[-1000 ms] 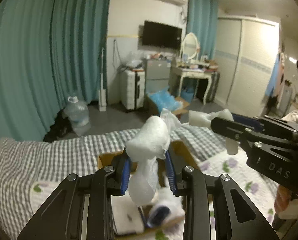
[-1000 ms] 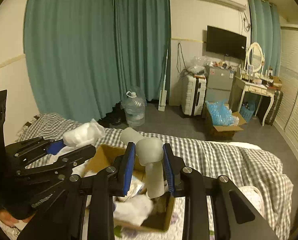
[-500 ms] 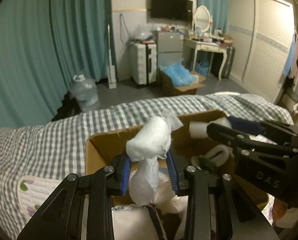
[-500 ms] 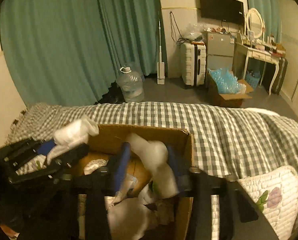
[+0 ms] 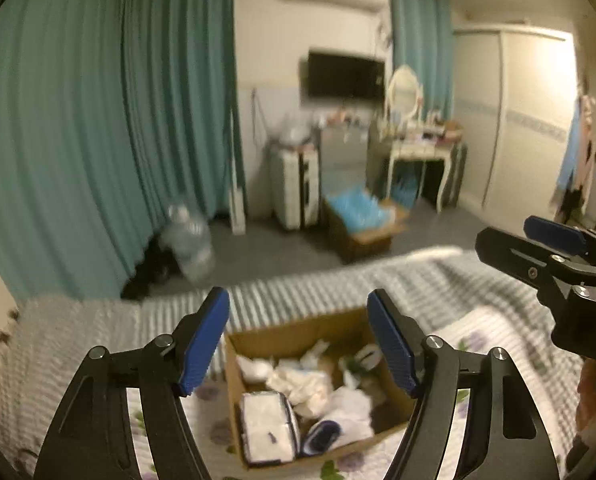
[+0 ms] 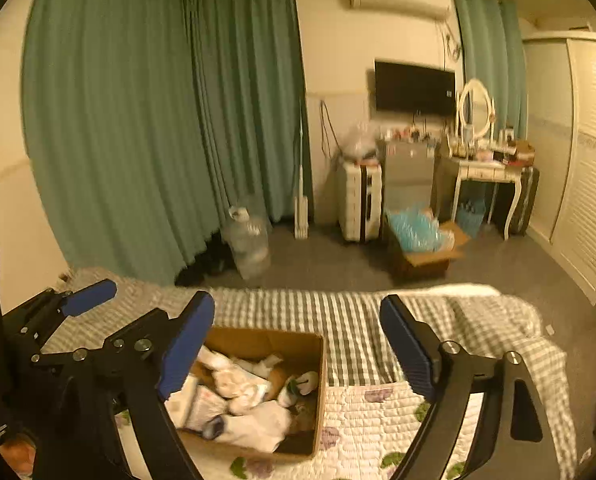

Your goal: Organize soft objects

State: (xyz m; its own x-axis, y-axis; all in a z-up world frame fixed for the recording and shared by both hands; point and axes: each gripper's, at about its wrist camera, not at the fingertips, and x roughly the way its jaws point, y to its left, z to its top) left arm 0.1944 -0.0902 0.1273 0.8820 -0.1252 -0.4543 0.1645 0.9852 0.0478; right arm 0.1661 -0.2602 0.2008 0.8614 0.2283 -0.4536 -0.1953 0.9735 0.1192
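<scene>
Two hand-held grippers: left (image 5: 298, 340) and right (image 6: 298, 348), each with two spread blue-padded fingers. One box (image 5: 294, 330) of white soft objects (image 5: 310, 384) on one bed (image 6: 354, 316). One jug (image 6: 248, 242), one second box (image 6: 420, 262), one television (image 6: 414, 88), one mirror (image 6: 474, 108).

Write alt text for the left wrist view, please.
The left hand-held gripper is open and empty above a cardboard box of white soft items on a bed with a checked cover. The right hand-held gripper enters at the right edge, with teal curtains behind.

open cardboard box (image 5: 294, 330) on bed, white soft bundles (image 5: 310, 388) heaped inside
</scene>
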